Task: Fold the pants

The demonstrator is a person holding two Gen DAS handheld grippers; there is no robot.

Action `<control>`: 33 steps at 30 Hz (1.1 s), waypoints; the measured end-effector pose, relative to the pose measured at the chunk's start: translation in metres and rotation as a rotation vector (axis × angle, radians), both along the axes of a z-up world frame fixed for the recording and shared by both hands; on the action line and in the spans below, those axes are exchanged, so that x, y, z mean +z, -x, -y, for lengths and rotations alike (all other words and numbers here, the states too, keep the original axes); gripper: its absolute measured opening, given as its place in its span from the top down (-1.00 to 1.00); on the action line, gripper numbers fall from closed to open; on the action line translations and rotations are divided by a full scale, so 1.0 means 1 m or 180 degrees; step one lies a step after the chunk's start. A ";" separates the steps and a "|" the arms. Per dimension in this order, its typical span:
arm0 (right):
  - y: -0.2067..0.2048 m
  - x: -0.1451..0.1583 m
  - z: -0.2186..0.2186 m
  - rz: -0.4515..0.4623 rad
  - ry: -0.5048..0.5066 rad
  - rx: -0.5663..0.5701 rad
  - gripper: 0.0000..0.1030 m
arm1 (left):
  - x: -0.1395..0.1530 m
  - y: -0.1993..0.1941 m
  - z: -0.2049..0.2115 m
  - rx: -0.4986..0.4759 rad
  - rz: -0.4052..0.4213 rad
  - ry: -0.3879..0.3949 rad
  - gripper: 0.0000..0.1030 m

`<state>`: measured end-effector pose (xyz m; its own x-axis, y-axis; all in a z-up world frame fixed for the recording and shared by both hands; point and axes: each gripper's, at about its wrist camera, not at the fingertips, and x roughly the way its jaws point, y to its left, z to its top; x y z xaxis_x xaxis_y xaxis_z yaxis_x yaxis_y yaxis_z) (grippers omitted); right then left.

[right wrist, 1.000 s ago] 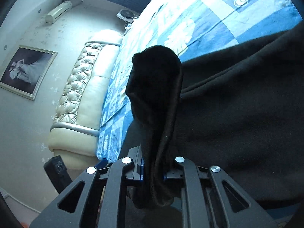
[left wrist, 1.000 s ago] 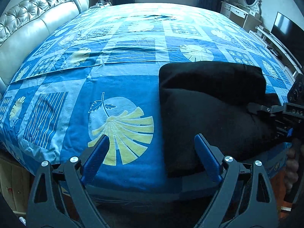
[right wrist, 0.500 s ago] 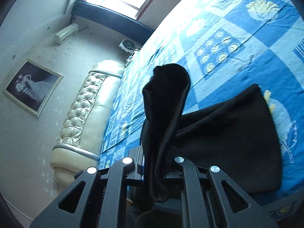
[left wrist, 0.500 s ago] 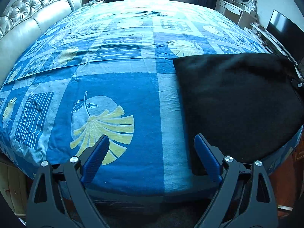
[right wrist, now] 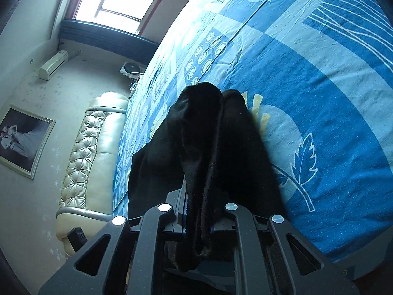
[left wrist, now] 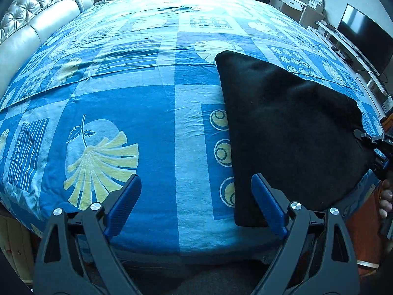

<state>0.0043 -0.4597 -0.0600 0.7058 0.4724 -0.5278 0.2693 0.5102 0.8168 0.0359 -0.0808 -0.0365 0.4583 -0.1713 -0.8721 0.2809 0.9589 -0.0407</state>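
The black pants [left wrist: 289, 132], already doubled over, lie at the bed's [left wrist: 152, 113] near edge, one corner clamped in the right tongs [right wrist: 196, 221], left tongs [left wrist: 196, 204] gaping empty; further folds seemingly remain.

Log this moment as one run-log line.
task: fold pants | left tool: open, empty, over bedspread | right tool: shut on black pants edge | pants: partly lifted off bed

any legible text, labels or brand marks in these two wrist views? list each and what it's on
"D": partial white lettering on the right gripper, cut off at the left wrist view's edge; the rest is unreadable.
Bedspread: leaf and circle patterns only, no words.
Pants: no label visible.
Framed picture: no readable text.
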 end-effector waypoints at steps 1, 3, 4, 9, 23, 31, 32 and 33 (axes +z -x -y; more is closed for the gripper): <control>-0.001 0.001 0.001 0.0002 0.0033 -0.0005 0.77 | -0.001 0.000 0.001 0.0002 -0.0007 -0.0001 -0.76; 0.000 0.001 0.002 -0.0020 0.0102 -0.0014 0.77 | -0.002 -0.001 0.003 -0.0004 -0.0016 0.0001 -0.76; -0.001 -0.001 0.003 -0.0036 0.0123 -0.0007 0.77 | -0.003 -0.001 0.004 -0.0007 -0.0016 -0.0002 -0.76; -0.005 -0.009 0.000 -0.0071 0.0113 -0.0026 0.77 | -0.003 -0.001 0.007 -0.0011 0.0010 -0.0009 -0.76; 0.012 -0.002 0.020 0.0056 -0.0325 -0.0134 -0.38 | -0.005 -0.001 0.003 0.0026 0.0019 0.0029 -0.76; 0.045 0.008 0.043 0.0062 -0.0236 -0.0375 -0.53 | -0.003 0.001 -0.003 -0.0010 -0.0072 0.0213 -0.76; 0.047 0.006 0.044 0.0040 -0.0234 -0.0370 -0.53 | -0.003 0.001 -0.005 -0.0023 -0.0104 0.0278 -0.76; 0.048 0.003 0.044 0.0018 -0.0233 -0.0358 -0.53 | -0.003 0.001 -0.006 -0.0042 -0.0149 0.0364 -0.76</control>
